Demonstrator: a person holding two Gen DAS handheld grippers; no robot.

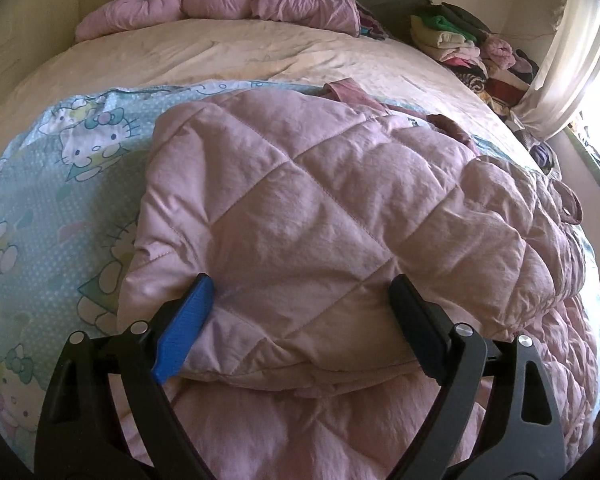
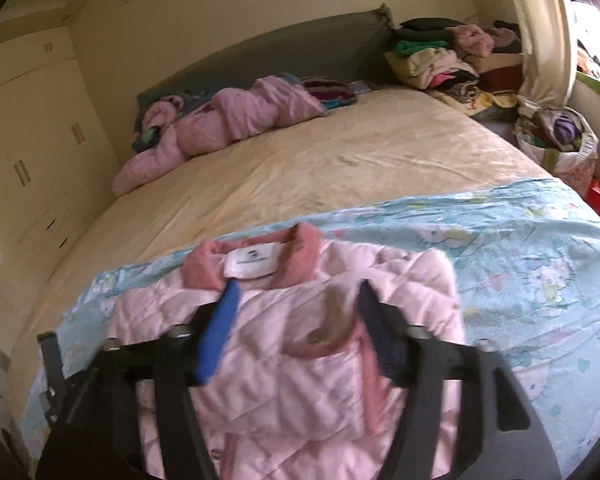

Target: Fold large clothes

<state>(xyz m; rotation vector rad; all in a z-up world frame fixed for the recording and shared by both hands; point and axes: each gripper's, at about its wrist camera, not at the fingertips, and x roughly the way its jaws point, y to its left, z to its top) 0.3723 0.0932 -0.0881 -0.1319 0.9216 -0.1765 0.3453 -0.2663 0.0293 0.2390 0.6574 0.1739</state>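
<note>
A pink quilted jacket [image 1: 300, 200] lies on a pale blue cartoon-print sheet [image 1: 40, 200] spread over the near end of the bed. In the left wrist view one part is folded over the rest. My left gripper [image 1: 300, 282] stands wide at that fold's near edge, its blue finger [image 1: 188, 320] against the fabric's left side, the black one on the right; I see no squeeze. In the right wrist view the jacket [image 2: 284, 380] shows its darker pink collar [image 2: 296, 240] and white label [image 2: 252, 264]. My right gripper [image 2: 298, 292] hovers open just below the collar, blurred, nothing held.
A beige bedsheet [image 2: 340, 160] covers the far half of the bed. A crumpled pink garment [image 2: 228, 120] lies by the grey headboard. Stacked clothes [image 2: 452, 64] sit at the far right corner beside a curtain [image 1: 560, 72]. Cream wardrobes [image 2: 28, 140] stand on the left.
</note>
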